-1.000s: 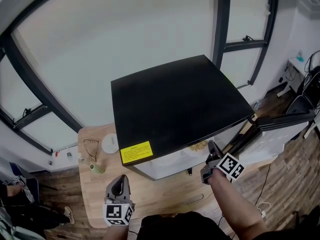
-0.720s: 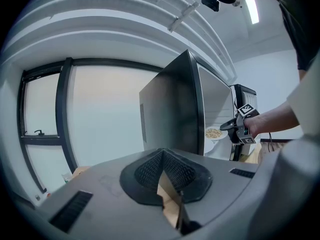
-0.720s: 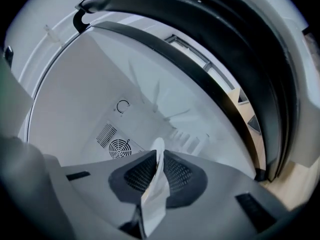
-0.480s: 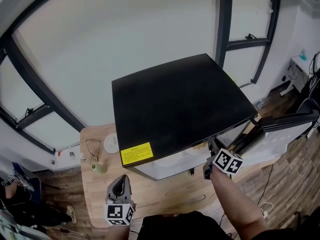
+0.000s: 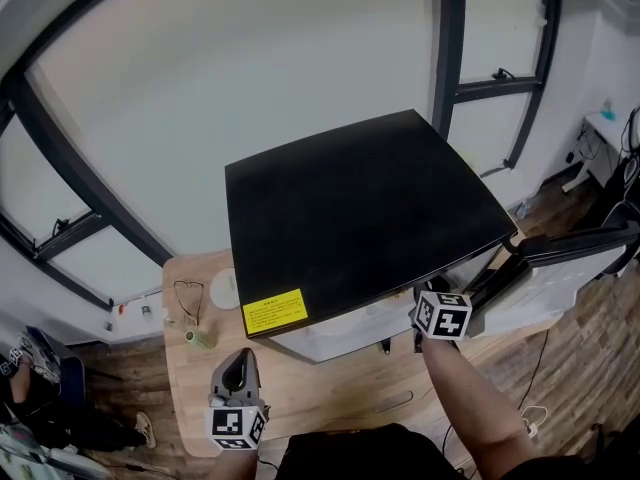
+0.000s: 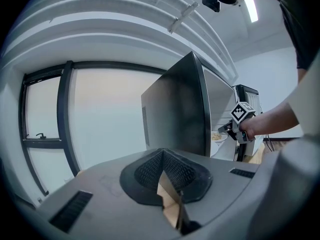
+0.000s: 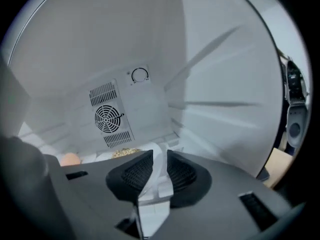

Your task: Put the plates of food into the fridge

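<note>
Inside the fridge (image 7: 220,84) sits a plate (image 7: 107,156) of yellowish food (image 7: 123,153). My right gripper (image 7: 159,155), jaws just opening, is empty; my left gripper (image 6: 162,158) is pressed together.

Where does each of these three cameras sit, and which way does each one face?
Left claw view: rides the left claw, facing the side of the fridge; its shut pads show.
Right claw view: rides the right claw, facing into the fridge at food; its pads have just been opening, nothing between them.
Head view: on the person's head, facing steeply down on the black fridge top and table; both claws and the right forearm show.
Shared: head and left claw views both show the right claw at the fridge.
</note>
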{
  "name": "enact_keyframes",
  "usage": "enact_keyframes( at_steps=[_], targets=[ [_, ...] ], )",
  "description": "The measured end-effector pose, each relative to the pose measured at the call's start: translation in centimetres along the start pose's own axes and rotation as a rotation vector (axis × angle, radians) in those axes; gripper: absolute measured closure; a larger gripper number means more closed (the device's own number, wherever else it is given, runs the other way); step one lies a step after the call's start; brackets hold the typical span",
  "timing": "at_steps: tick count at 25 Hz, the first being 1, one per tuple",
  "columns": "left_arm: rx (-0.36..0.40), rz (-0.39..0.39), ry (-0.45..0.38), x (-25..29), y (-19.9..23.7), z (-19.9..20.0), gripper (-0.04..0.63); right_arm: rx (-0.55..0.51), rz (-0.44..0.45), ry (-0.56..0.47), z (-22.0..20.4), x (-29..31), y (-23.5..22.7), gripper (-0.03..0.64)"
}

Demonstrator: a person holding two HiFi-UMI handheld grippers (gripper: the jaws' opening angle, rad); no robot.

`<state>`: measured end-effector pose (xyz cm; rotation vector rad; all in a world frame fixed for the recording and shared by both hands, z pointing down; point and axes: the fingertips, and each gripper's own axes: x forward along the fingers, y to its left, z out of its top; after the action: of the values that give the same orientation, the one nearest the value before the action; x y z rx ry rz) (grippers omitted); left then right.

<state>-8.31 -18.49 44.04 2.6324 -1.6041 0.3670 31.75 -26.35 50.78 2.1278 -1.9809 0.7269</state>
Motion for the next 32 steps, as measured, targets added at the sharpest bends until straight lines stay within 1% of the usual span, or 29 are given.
enact_keyframes(
  at_steps=[1,3,5,9,16,19,22,25,32],
  targets=[
    [0.0,-0.001,-0.001,0.1,0.0,0.1,0.592,-0.022,-0.015,-0.004,0.1,-0.1,-0.2,0.523],
    [0.0,-0.002,-0.002,0.2,0.0,0.1,0.592,-0.039,-0.023,-0.009,0.4,-0.2,-0.3,0.46],
    [-0.001,-0.004,-0.001,0.2,0.0,0.0,0.592,-0.041,-0.02,-0.02,0.6,-0.5,-0.3,0.451],
    [-0.004,-0.013,-0.007,0.4,-0.2,0.1,0.592,-0.044,-0.005,-0.068,1.2,-1.7,0.1,0.451],
    [-0.005,-0.035,-0.027,0.1,-0.1,0.5,0.592,-0.099,0.028,-0.144,1.6,-4.5,2.2,0.451],
    [0.005,-0.042,-0.034,-0.6,0.4,0.6,0.592,-0.11,0.035,-0.162,1.2,-5.5,3.2,0.451],
    [0.01,-0.051,-0.039,-1.7,1.2,0.5,0.592,-0.105,0.042,-0.163,0.3,-6.4,4.5,0.451],
    [-0.005,-0.051,-0.045,-3.2,2.7,0.2,0.592,-0.108,0.059,-0.153,-1.1,-7.2,6.5,0.451],
    [-0.034,0.01,-0.045,-7.7,7.1,-1.3,0.592,-0.123,0.121,-0.103,-5.4,-8.9,12.5,0.451]
  ],
)
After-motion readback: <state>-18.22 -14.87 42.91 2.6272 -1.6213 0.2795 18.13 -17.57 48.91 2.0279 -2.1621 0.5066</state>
